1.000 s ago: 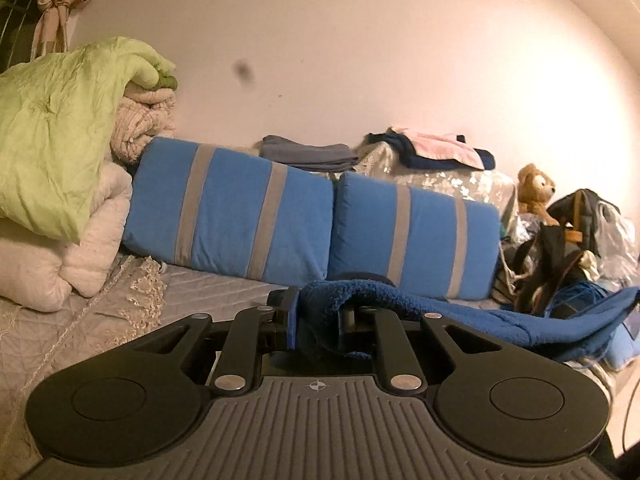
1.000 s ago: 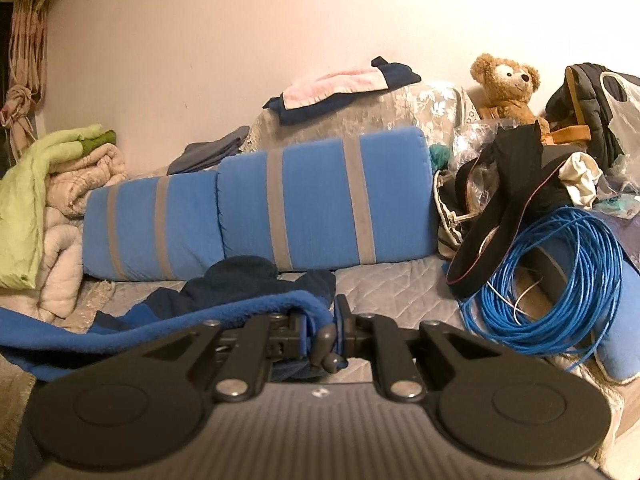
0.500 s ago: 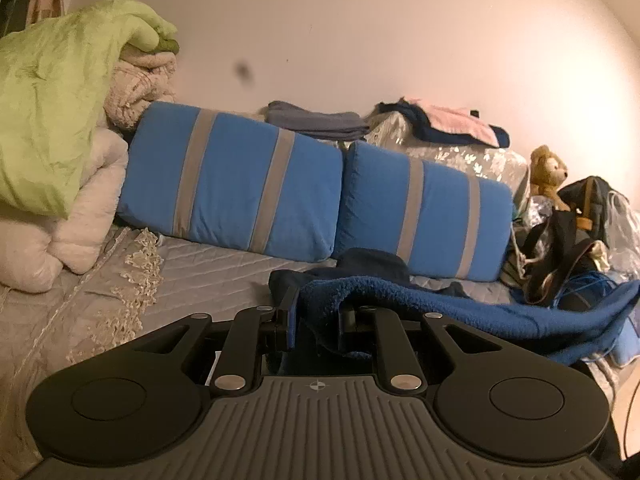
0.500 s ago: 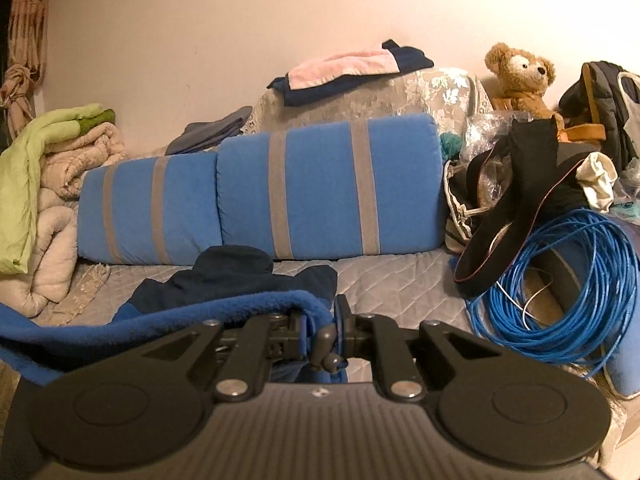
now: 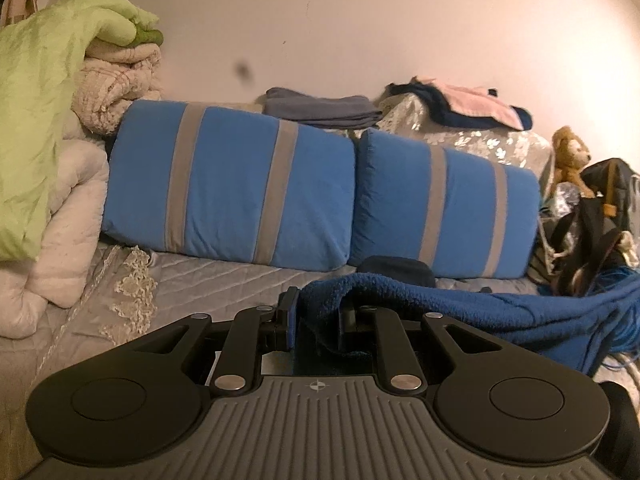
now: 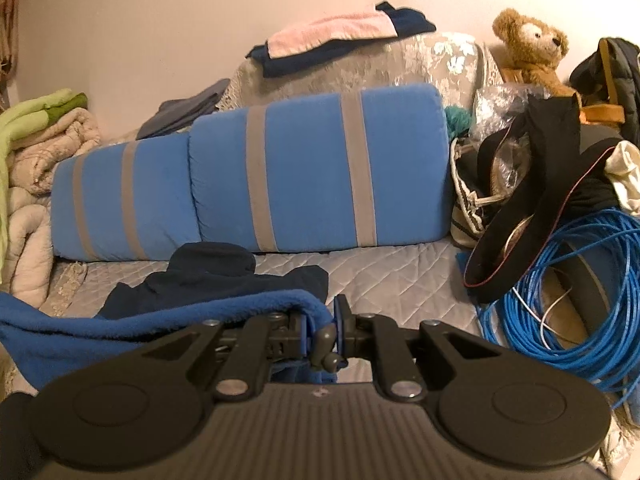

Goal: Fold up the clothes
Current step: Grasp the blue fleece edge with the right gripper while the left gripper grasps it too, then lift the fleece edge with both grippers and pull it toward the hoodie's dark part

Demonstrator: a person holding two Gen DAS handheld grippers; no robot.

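Note:
A blue fleece garment hangs stretched between both grippers above the grey quilted bed. My left gripper is shut on one end of it, the fleece bunched between the pads. In the right wrist view the same blue fleece garment runs off to the left, and my right gripper is shut on its other end. A dark navy part of the garment lies on the bed just beyond the fingers.
Two blue cushions with grey stripes lean against the wall. Folded quilts pile up at the left. Folded clothes, a teddy bear, bags and a coil of blue cable crowd the right.
Both grippers have moved forward over the bed towards the cushions, carrying the blue fleece; the cushions now look larger and the dark navy part lies closer.

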